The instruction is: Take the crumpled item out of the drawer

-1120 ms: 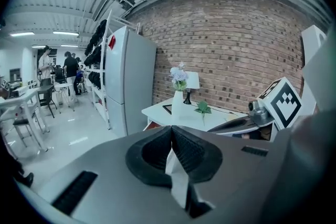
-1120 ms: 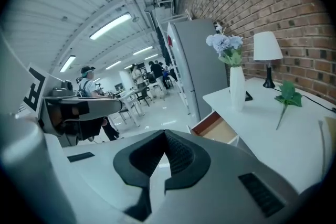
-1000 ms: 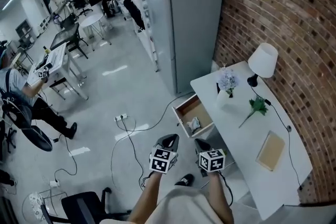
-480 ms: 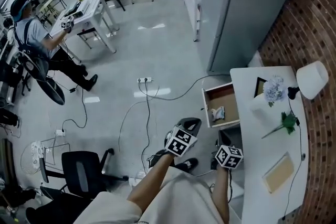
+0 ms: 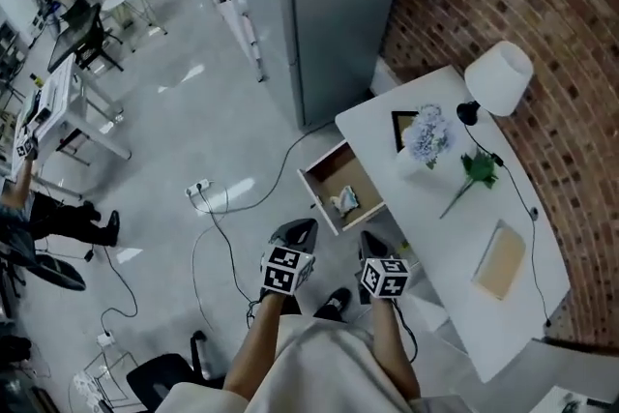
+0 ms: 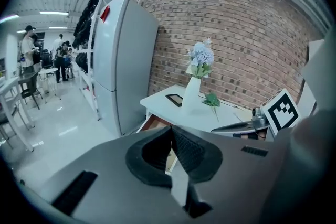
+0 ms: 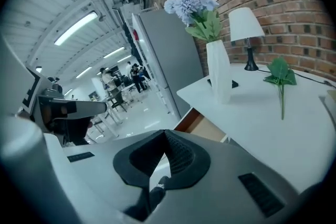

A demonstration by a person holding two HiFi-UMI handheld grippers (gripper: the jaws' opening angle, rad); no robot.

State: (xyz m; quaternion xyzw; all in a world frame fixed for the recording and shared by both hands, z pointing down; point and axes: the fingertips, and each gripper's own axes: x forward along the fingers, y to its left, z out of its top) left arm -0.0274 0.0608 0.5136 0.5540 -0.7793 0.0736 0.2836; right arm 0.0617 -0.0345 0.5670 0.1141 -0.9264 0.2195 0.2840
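The white desk's [image 5: 455, 237] drawer [image 5: 319, 191] is pulled out, and a small pale crumpled item [image 5: 344, 201] lies on its brown bottom. In the head view both grippers are held low, just short of the drawer's front. My left gripper [image 5: 300, 229] is shut with nothing between its pads; its tip points at the drawer's near corner. My right gripper [image 5: 371, 242] is also shut and holds nothing, to the right of the drawer. The left gripper view shows the drawer's edge [image 6: 153, 123] beyond the closed jaws. The right gripper view shows the drawer [image 7: 198, 124] under the desktop.
On the desk stand a white lamp [image 5: 496, 78], a vase of pale flowers [image 5: 424, 138], a green sprig [image 5: 474, 175], a dark frame [image 5: 404, 127] and a tan book [image 5: 500, 260]. A grey cabinet [image 5: 329, 5] and a brick wall [image 5: 542, 5] stand behind. Cables [image 5: 227, 218] lie on the floor.
The head view has swung round, so the desk and drawer now sit up and right of the grippers. Both grippers stay shut, held side by side before the drawer.
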